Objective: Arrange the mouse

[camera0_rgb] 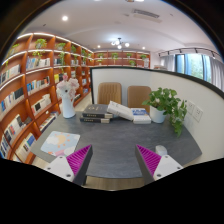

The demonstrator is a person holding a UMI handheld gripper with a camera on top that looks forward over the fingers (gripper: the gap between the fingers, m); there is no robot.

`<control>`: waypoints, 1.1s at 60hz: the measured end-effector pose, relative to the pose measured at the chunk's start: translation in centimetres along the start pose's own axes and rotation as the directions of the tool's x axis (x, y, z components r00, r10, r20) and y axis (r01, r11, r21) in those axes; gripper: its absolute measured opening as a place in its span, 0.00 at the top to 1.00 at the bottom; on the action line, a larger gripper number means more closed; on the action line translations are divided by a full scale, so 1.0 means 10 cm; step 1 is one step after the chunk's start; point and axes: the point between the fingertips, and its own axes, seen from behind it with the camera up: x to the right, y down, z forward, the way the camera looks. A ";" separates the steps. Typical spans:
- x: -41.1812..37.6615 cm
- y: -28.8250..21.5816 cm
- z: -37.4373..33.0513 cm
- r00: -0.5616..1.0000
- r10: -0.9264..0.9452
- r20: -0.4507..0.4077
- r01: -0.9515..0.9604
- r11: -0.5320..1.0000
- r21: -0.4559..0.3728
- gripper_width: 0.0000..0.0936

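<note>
The gripper [112,165] is hovering above the near edge of the table [115,140], pointing forward along its length. Its two fingers are standing wide apart — the left finger [68,163] and the right finger [158,163] are each reaching up over the table's near corners, with a broad gap between them. The magenta pads [80,158] are facing inward across that gap — nothing is sitting between them and nothing is pressing on either pad. Both fingers are level with each other, neither one touching the table. No hand or sleeve is showing.
</note>
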 end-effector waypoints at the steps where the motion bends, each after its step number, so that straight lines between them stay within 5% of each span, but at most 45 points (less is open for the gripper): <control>1: -0.09 -0.01 0.00 1.000 -0.004 -0.004 0.004 1.000 -0.001 0.08; 17: 0.28 0.64 0.10 1.000 -0.010 -0.018 0.009 0.998 -0.059 0.08; 36: 1.66 1.59 0.36 0.986 0.032 -0.163 -0.068 0.972 -0.224 0.09; 66: 2.52 1.38 1.87 0.980 0.103 -0.171 -0.143 0.960 -0.242 0.10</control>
